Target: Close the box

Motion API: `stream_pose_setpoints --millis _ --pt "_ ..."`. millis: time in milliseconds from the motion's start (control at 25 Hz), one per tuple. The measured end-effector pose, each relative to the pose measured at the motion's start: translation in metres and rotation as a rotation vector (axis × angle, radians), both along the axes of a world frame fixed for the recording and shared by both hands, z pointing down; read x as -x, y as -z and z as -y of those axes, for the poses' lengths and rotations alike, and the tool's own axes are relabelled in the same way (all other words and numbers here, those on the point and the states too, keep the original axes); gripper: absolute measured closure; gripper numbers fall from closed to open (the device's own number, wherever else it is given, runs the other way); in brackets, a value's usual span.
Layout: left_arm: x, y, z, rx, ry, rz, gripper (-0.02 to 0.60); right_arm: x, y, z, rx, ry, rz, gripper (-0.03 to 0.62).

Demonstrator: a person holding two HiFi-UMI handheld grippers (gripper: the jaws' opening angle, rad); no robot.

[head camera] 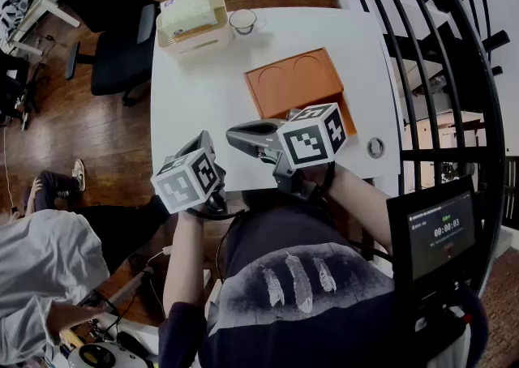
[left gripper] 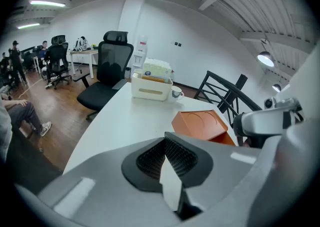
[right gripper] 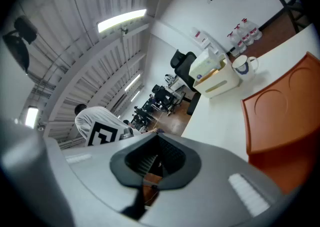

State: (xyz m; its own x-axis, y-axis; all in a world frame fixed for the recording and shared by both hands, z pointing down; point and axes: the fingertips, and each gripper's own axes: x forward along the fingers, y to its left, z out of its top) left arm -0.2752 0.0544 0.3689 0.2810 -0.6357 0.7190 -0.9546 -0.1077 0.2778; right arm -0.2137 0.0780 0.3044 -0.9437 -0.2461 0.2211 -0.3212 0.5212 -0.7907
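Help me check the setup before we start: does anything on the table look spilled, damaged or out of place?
Nothing stands out. The orange box lies open on the white table, slightly askew to its edges, which suits a closing task. The cup stands upright beside the cream bin. No spill or damage shows.

Left claw (left gripper: pixel 164 143): jaws pressed together, ribbed pads meeting, nothing held between them; it points forward, away from the torso.
Right claw (right gripper: pixel 156 145): jaws also closed, with nothing gripped; in the head view it lies angled toward the person's left.
Left marker cube (head camera: pixel 188 181): lower and nearer the body than the right marker cube (head camera: pixel 314 135).
Left forearm (head camera: pixel 185 265): bare, reaching straight ahead.
Right forearm (head camera: pixel 358 196): bare, bent inward across the chest.
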Motion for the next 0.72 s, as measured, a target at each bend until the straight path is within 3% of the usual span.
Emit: stream_pose_setpoints --millis 400,720 --pt "-0.083 0.012 0.004 -0.037 0.043 0.104 0.566 -0.114 0.001 0.002 -0.044 0.047 -0.038 0.589" --pt "-0.128 0.019 0.007 -0.05 0.09 0.18 0.566 -0.187 -0.011 0.007 -0.098 0.178 -0.2 0.589"
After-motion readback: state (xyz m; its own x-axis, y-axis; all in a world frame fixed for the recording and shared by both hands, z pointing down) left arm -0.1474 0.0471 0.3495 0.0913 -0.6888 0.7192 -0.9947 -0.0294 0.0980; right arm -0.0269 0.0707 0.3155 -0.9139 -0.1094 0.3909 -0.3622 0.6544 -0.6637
